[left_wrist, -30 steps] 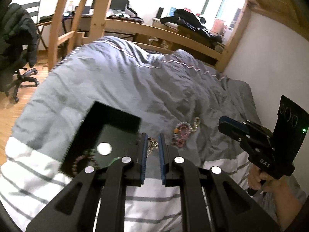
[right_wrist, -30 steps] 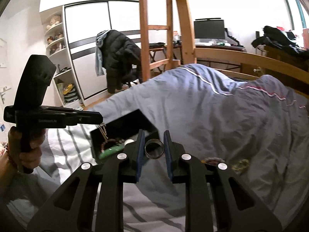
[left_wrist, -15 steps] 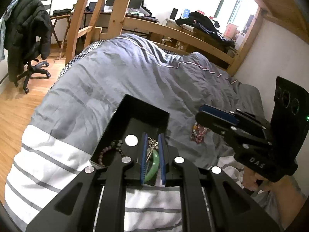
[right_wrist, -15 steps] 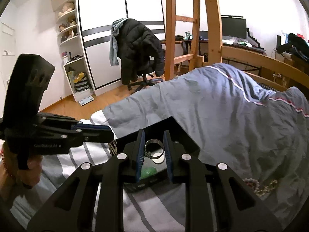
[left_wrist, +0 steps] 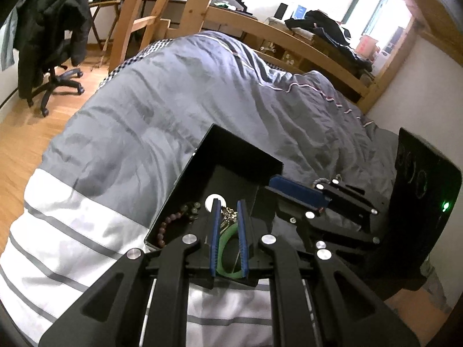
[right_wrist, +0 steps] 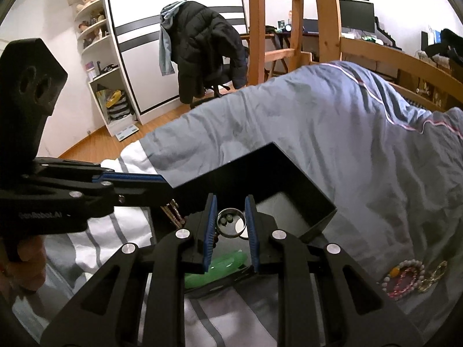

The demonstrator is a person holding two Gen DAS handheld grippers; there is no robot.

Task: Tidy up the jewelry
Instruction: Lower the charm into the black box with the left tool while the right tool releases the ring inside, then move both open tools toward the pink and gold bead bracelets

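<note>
A black open jewelry box sits on the bed. Inside lie a green bangle, a dark bead bracelet and a white disc. My left gripper is over the box, shut on a gold chain that hangs between its pads. The chain also shows in the right wrist view. My right gripper is over the box, shut on a silver metal ring. More bracelets lie on the blanket at the right.
The bed has a grey duvet with a white striped end. A wooden bed frame and ladder stand behind. An office chair with a black jacket and white shelves stand on the wooden floor.
Both grippers moved from the loose jewelry toward the black box and now hover over it, the left still holding the chain, the right still holding the ring.
</note>
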